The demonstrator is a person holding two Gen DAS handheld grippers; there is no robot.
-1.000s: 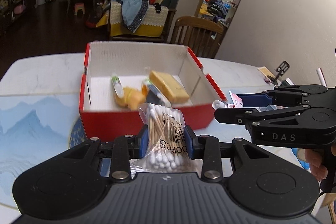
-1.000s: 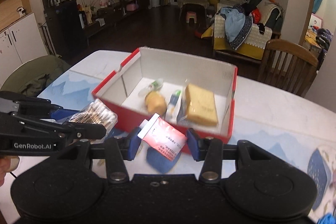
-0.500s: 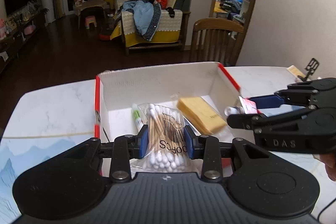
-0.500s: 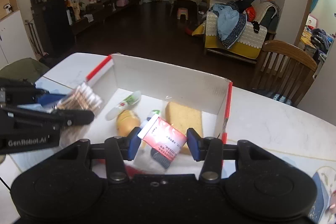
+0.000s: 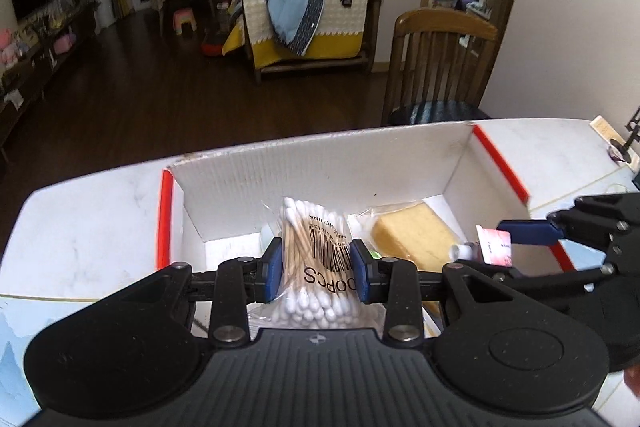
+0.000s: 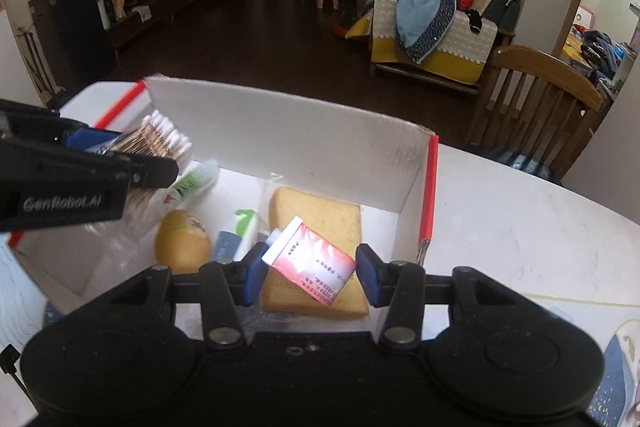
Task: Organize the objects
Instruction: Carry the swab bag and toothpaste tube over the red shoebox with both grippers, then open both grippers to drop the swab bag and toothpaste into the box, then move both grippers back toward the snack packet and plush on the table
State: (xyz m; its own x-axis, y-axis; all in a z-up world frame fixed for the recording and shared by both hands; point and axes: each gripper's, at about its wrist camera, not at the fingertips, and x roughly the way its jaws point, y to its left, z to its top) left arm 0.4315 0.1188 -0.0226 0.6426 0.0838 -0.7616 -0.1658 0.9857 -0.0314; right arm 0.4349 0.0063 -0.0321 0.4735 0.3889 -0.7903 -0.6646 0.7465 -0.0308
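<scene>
Above the red-edged box [image 6: 430, 187], a cotton-swab bag [image 5: 316, 259] is clamped in the left gripper [image 5: 318, 265] and a red tube [image 6: 310, 267] in the right gripper [image 6: 308, 277], both jaws closed tight, judged ready for dropping inside.

Left wrist view close above the red box [image 5: 500, 163], facing the far living room, right wrist view equally near, both sharing the box [image 6: 429, 187], wooden chair [image 5: 440, 67], sofa [image 6: 432, 39]

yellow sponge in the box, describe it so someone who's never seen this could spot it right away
Find the red-edged cardboard box on the white table. On its floor by the right wall lies the yellow sponge, under the red and white tube. It alone is a flat yellow slab; the yellow thing beside it is rounded.
</scene>
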